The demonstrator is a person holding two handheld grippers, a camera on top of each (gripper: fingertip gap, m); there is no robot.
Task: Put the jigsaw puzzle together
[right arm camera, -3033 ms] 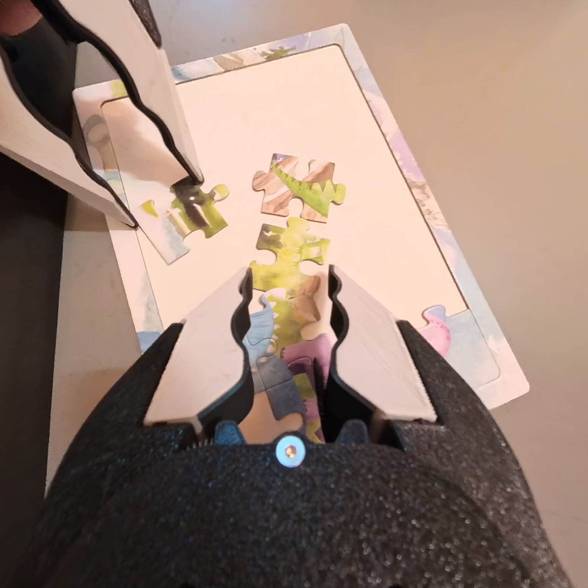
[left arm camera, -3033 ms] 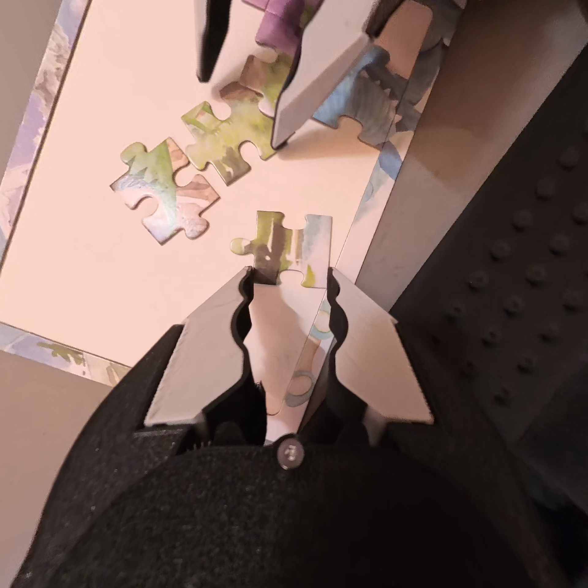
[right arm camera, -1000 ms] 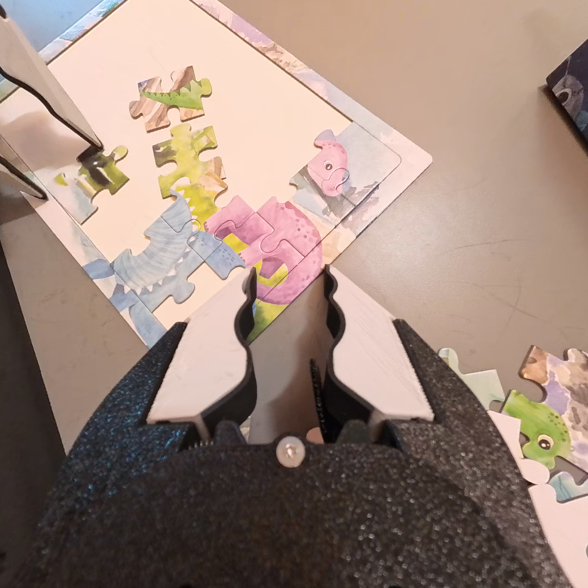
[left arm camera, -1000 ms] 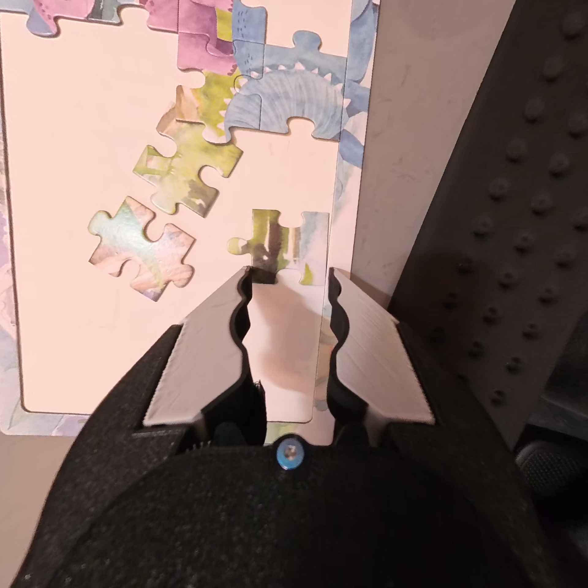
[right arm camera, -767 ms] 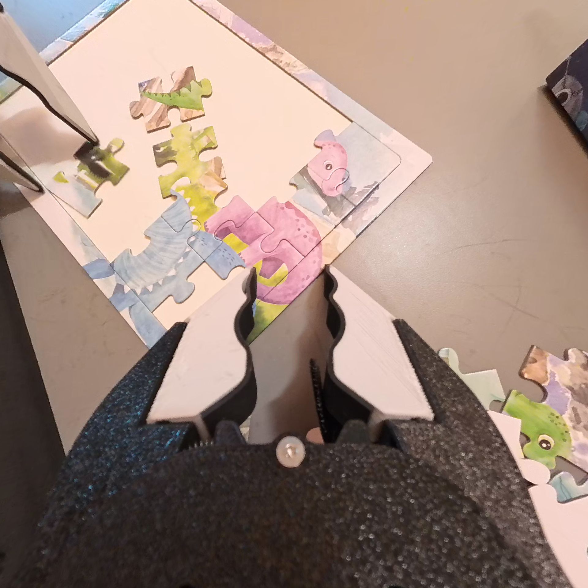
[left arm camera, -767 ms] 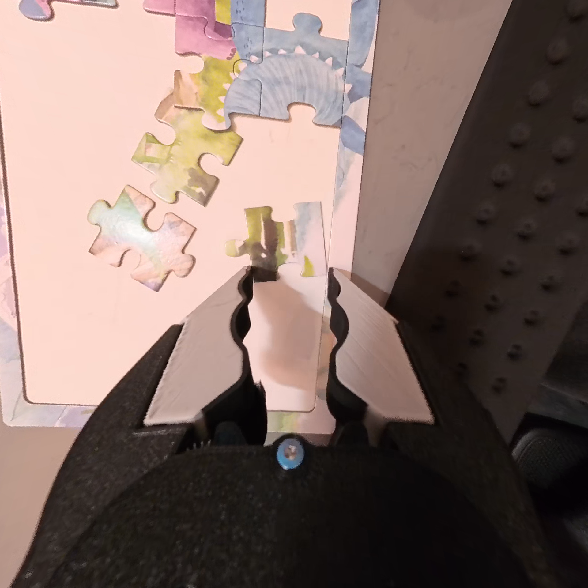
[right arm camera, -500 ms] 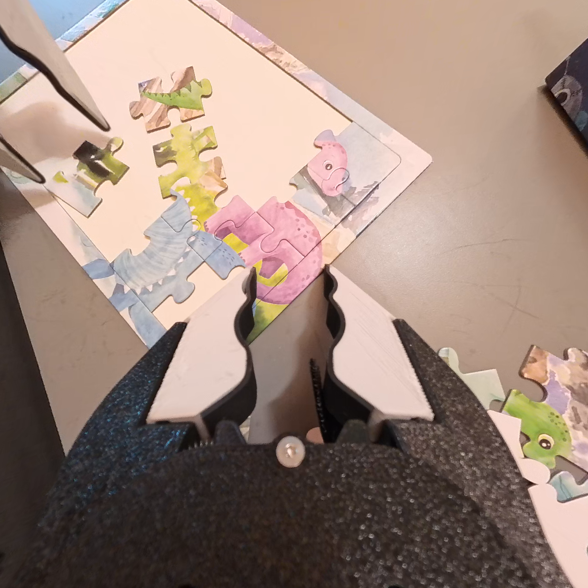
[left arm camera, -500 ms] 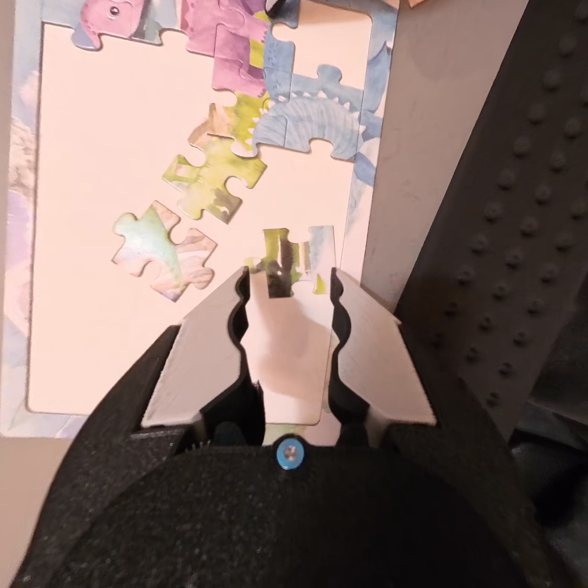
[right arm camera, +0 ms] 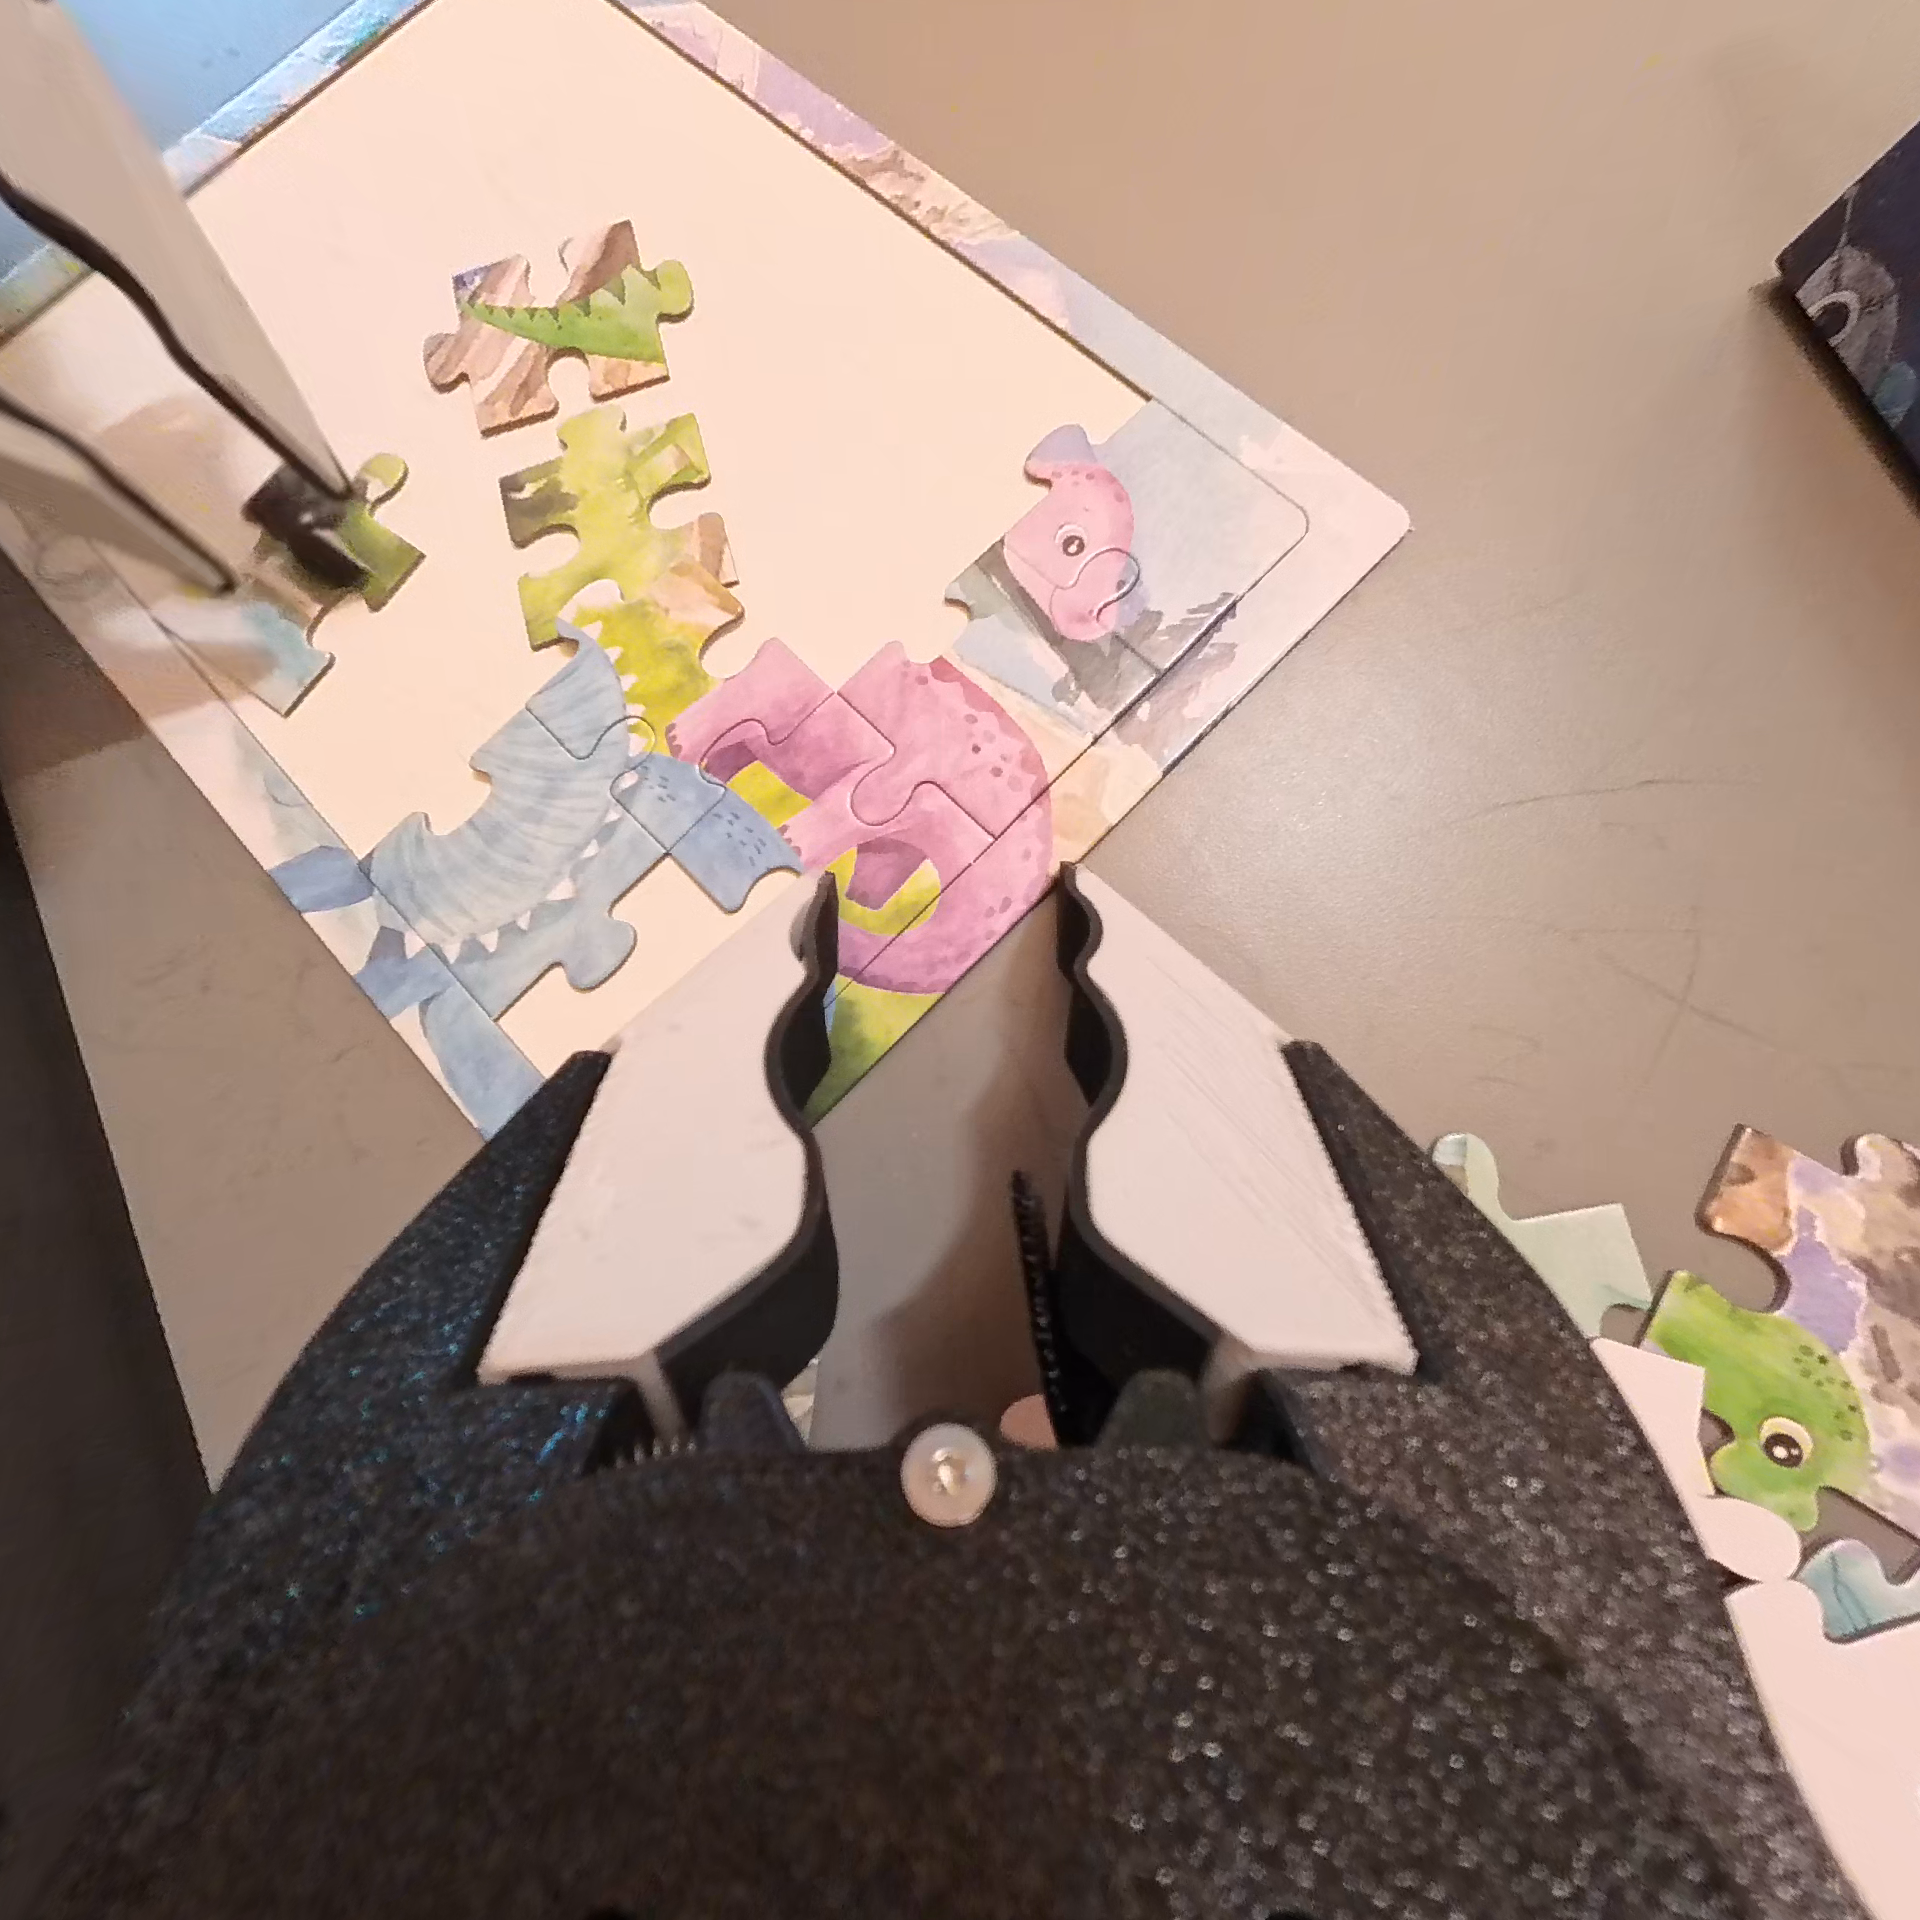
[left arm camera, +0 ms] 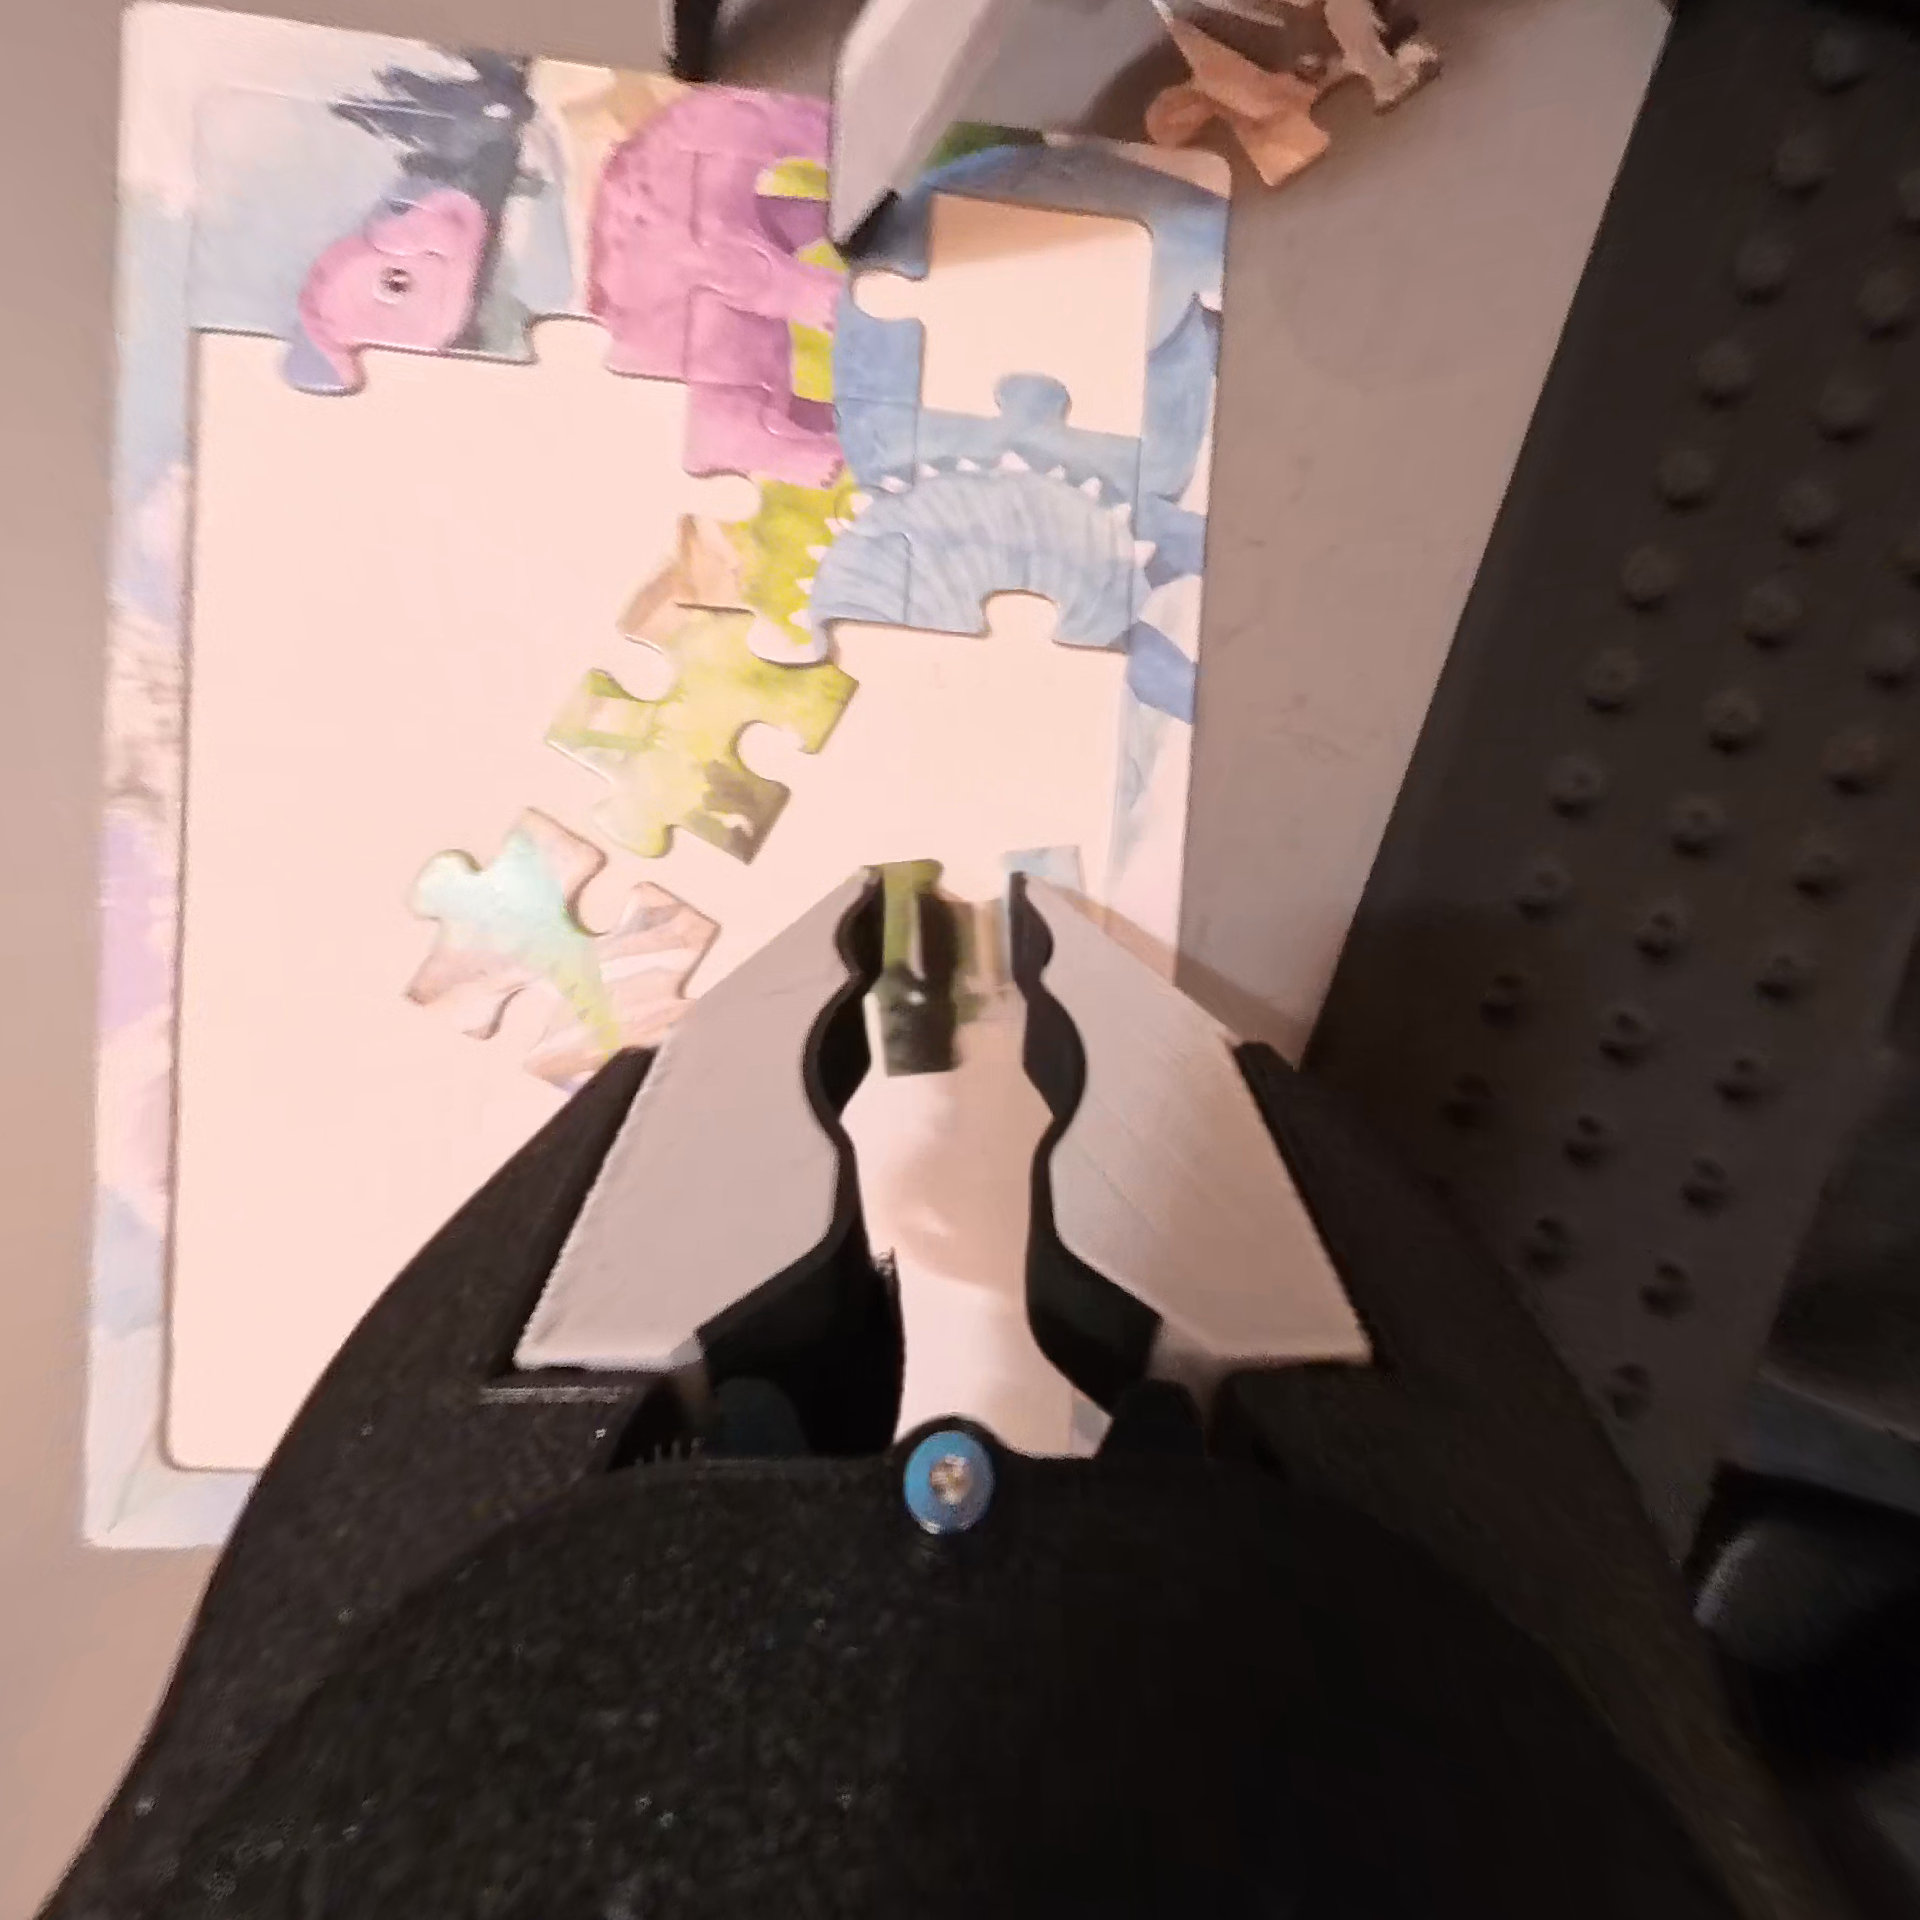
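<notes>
**Edge piece under the left tool: slip risk at the tray border**

Grey-brown worktop (left arm camera: 1278,520) carries a cardboard puzzle tray (left arm camera: 145,935), with a dark studded mat (left arm camera: 1662,831) alongside.

Left wrist view (blurred): the left tool (left arm camera: 940,883) has its jaws apart, tips straddling a green-and-pale edge piece (left arm camera: 914,987) that lies flat in the tray near the right border. Whether the tips touch it I cannot tell here. Two loose pieces, one green (left arm camera: 696,748) and one pale teal (left arm camera: 540,935), lie just beside it, unjoined. Joined blue (left arm camera: 987,540) and purple (left arm camera: 727,312) dinosaur sections fill the far end.

Right wrist view: the right tool (right arm camera: 940,888) is spread and empty, hovering over the tray's near edge. One tip of the left tool sits on the edge piece (right arm camera: 343,551). Spare pieces (right arm camera: 1766,1351) lie on the worktop to the right.

Risks, as I judge them:
- a flat, thin piece gives the jaws nothing to pinch, so pushing may rotate it or ride it up over the border;
- a sideways drag could knock the green piece out of line;
- heavy pressing may shift the whole tray, since the other tool is not holding it.

Most of the tray is bare cream board.
</notes>
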